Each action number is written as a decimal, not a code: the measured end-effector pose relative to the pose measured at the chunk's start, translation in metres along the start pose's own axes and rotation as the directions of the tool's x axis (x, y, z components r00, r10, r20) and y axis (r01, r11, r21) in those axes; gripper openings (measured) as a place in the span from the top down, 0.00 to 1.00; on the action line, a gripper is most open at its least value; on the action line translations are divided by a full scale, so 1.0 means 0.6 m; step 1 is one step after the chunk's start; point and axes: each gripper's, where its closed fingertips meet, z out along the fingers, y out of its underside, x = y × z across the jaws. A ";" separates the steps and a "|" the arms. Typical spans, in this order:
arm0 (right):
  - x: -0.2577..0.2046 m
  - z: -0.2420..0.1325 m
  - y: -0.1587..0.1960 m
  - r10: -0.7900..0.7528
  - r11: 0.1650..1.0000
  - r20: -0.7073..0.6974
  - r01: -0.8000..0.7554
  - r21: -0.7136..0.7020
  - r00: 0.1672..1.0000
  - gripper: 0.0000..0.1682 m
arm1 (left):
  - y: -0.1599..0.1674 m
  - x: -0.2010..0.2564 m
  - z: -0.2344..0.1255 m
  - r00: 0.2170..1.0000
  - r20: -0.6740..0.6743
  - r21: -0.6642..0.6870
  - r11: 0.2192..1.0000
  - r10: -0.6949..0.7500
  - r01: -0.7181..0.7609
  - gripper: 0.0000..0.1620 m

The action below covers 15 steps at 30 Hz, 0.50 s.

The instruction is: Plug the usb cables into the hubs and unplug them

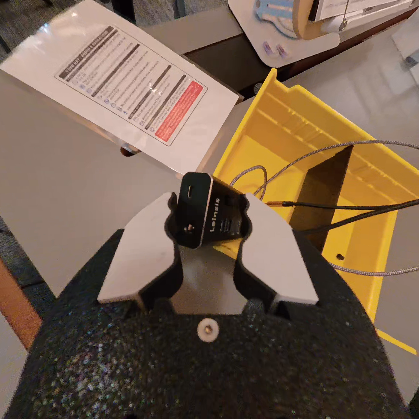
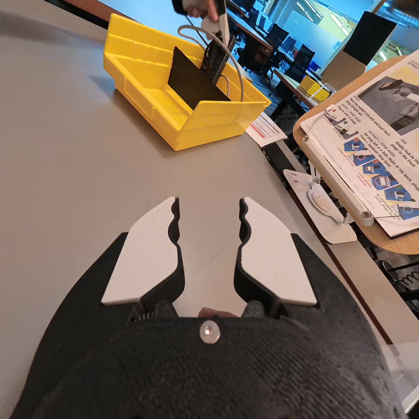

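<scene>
**Currently on the worktop: one hub in hand, cables attached**

Left gripper (image 1: 207, 212): closed on a black USB hub (image 1: 205, 213), fingers pressing its two long sides. Hub is lifted above the near corner of the yellow bin (image 1: 292, 127), tilted, its end face with a small port turned toward the camera. In the right wrist view the same hub (image 2: 215, 60) hangs over the far side of the bin (image 2: 158, 74), carried by the far-off left gripper.

Cables: grey braided cable (image 1: 317, 152) loops from the hub's far end across the bin and off to the right; black braided cables (image 1: 351, 207) also run rightward, one with a copper-coloured collar.

Bin: yellow plastic, open-topped, fitted with a black divider panel (image 1: 322, 197); stands on the grey worktop (image 1: 68, 181).

Right gripper (image 2: 209, 200): fingers parted wide, nothing between them, poised above bare worktop (image 2: 68, 158), well apart from the bin.

Other items: laminated printed sheet (image 1: 118, 79) left of the bin; clipboard with illustrated sheet (image 2: 374, 158) on a stand at right.
</scene>
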 end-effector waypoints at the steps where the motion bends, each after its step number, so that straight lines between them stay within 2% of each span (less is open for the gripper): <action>1: 0.000 0.000 0.002 0.000 1.000 0.001 0.000 -0.007 1.000 0.70 | 0.005 -0.001 0.003 0.999 -0.017 -0.007 1.000 -0.029 0.029 0.72; 5: -0.003 0.002 0.005 -0.009 1.000 0.004 0.009 -0.027 1.000 0.70 | 0.009 0.008 -0.004 0.996 -0.082 -0.018 0.999 -0.044 0.043 0.78; 9: -0.008 0.005 0.004 -0.029 0.998 0.014 0.030 -0.049 0.999 0.70 | -0.017 0.053 -0.026 0.981 -0.049 0.003 0.982 0.188 -0.188 0.83; 12: -0.009 0.004 -0.004 -0.052 0.997 0.006 0.052 -0.062 0.999 0.70 | -0.029 0.096 -0.045 0.927 0.040 -0.088 0.926 0.372 -0.368 0.83; 15: -0.004 0.006 -0.024 -0.030 0.999 -0.030 0.029 -0.034 0.999 0.70 | -0.060 0.151 -0.066 0.897 0.105 -0.114 0.901 0.430 -0.418 0.83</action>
